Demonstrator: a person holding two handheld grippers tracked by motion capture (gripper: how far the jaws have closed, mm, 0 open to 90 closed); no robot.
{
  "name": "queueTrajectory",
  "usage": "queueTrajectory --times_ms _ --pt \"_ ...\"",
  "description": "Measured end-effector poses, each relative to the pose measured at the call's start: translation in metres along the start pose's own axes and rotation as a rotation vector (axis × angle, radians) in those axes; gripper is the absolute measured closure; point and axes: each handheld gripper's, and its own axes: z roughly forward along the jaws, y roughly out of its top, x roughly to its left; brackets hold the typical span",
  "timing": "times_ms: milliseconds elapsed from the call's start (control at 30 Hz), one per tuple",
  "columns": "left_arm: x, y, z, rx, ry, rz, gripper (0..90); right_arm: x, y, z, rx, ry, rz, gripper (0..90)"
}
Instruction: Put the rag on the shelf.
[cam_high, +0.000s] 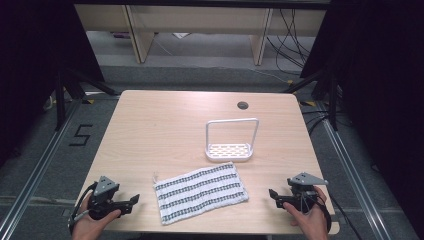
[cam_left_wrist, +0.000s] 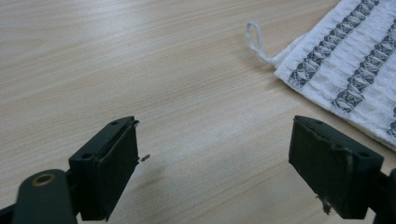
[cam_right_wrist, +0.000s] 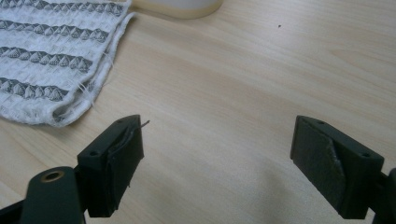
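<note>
The striped dish towel (cam_high: 201, 193) lies flat on the surface (cam_high: 165, 125), just in front of the white rack (cam_high: 230, 142); soft and light, it looks best pinched at a corner or its hanging loop (cam_left_wrist: 254, 39). Left gripper (cam_high: 131, 202) and right gripper (cam_high: 272, 194) rest either side, fingers wide apart, holding nothing.

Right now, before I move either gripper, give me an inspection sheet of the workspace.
Surface: wooden table, bare around the items, round grommet hole near the far edge.
Job's things: striped towel lying flat near the front edge, hanging loop at its left corner; white rack with a tall handle standing upright beyond it.
Clutter: nothing seen.
Grippers: left gripper and right gripper both open, empty, held either side of the towel.
Cables: loose cables on the floor beyond the table.
Surroundings: floor rails, dark curtains, marker reading 5.
</note>
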Motion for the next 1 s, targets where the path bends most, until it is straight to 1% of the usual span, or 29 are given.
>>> queueTrajectory --times_ms 67,100,133,233,267,300,333,367,400,433,467,500,533,567,600,633,667,700,733,767,800,833,867,900,933,967,1000 --pt "0.000 0.000 0.000 0.006 0.001 0.003 15.0 0.000 0.000 0.000 -0.001 0.000 -0.004 19.7" --pt "0.000 0.000 0.000 0.003 0.004 0.001 15.0 0.000 0.000 0.000 -0.013 -0.015 0.000 19.8" --pt "-0.001 0.000 -0.001 0.006 0.011 0.003 15.0 0.001 0.000 0.000 -0.014 -0.013 0.003 20.2" --pt "-0.001 0.001 0.000 0.010 0.011 0.001 15.0 0.000 0.000 -0.001 -0.014 -0.019 -0.005 20.6" --pt "-0.001 0.001 -0.001 0.006 0.013 0.003 15.1 0.000 0.000 -0.001 -0.014 -0.019 -0.005 20.6" --pt "0.000 0.001 0.000 0.003 0.006 0.003 15.0 0.000 0.000 -0.001 -0.012 -0.019 -0.005 20.7" --pt "-0.001 0.001 0.001 -0.011 0.005 -0.014 15.1 0.001 0.000 -0.001 -0.012 -0.014 -0.001 21.0" --pt "0.000 0.001 0.000 -0.006 0.006 -0.004 15.0 0.001 0.001 -0.001 -0.012 -0.017 -0.004 21.1" --pt "0.000 0.002 0.000 -0.010 0.014 -0.012 15.0 0.001 0.001 -0.002 -0.012 -0.021 -0.008 21.1" --pt "0.001 0.003 -0.001 -0.002 0.005 -0.002 15.0 0.003 0.001 -0.002 -0.007 -0.015 0.006 21.2" --pt "0.001 0.003 -0.001 -0.003 -0.004 -0.003 15.0 0.003 0.002 -0.002 -0.004 -0.020 -0.002 21.4" --pt "-0.002 0.004 0.000 -0.024 -0.011 -0.031 15.0 0.005 0.002 -0.002 -0.013 -0.030 -0.004 21.6" --pt "-0.002 0.004 0.000 -0.024 -0.011 -0.031 14.9 0.006 0.003 -0.002 -0.013 -0.010 -0.004 21.7" --pt "-0.002 0.006 0.001 -0.022 -0.044 -0.028 14.8 0.007 0.004 -0.002 -0.006 0.008 -0.007 22.1" --pt "-0.004 0.007 0.001 -0.021 -0.049 -0.023 14.8 0.008 0.005 -0.004 -0.004 -0.012 -0.020 22.7" --pt "-0.005 0.009 0.002 -0.019 -0.045 -0.022 14.7 0.010 0.006 -0.004 -0.011 -0.002 -0.024 23.4" --pt "-0.007 0.012 0.003 -0.023 -0.040 -0.003 14.7 0.010 0.007 -0.004 -0.015 0.012 -0.029 24.1" --pt "-0.009 0.015 0.003 -0.026 -0.043 0.007 14.7 0.013 0.007 -0.004 -0.037 0.000 -0.031 25.1" --pt "-0.012 0.019 0.004 -0.040 -0.054 0.007 14.7 0.015 0.008 -0.004 -0.029 0.020 -0.018 25.3" --pt "-0.014 0.022 0.004 -0.036 -0.050 0.020 14.7 0.017 0.008 -0.003 -0.037 0.023 -0.019 25.3" --pt "-0.018 0.027 0.006 -0.051 -0.071 0.030 14.7 0.021 0.008 -0.004 -0.024 0.023 0.011 25.4" --pt "-0.022 0.030 0.008 -0.050 -0.082 0.040 14.7 0.020 0.010 -0.004 -0.034 0.031 -0.029 25.8" --pt "-0.026 0.034 0.009 -0.055 -0.089 0.057 14.7 0.021 0.010 -0.004 -0.034 0.034 -0.034 26.2" --pt "-0.029 0.038 0.012 -0.056 -0.104 0.073 14.7 0.026 0.010 -0.005 -0.036 0.039 -0.008 26.6" --pt "-0.032 0.042 0.014 -0.057 -0.107 0.083 14.7 0.024 0.011 -0.004 -0.042 0.046 -0.038 27.0" --pt "-0.036 0.046 0.016 -0.059 -0.116 0.092 14.7 0.026 0.012 -0.005 -0.042 0.050 -0.039 27.2" --pt "-0.039 0.050 0.019 -0.061 -0.123 0.095 14.7 0.027 0.012 -0.005 -0.045 0.063 -0.051 27.6"
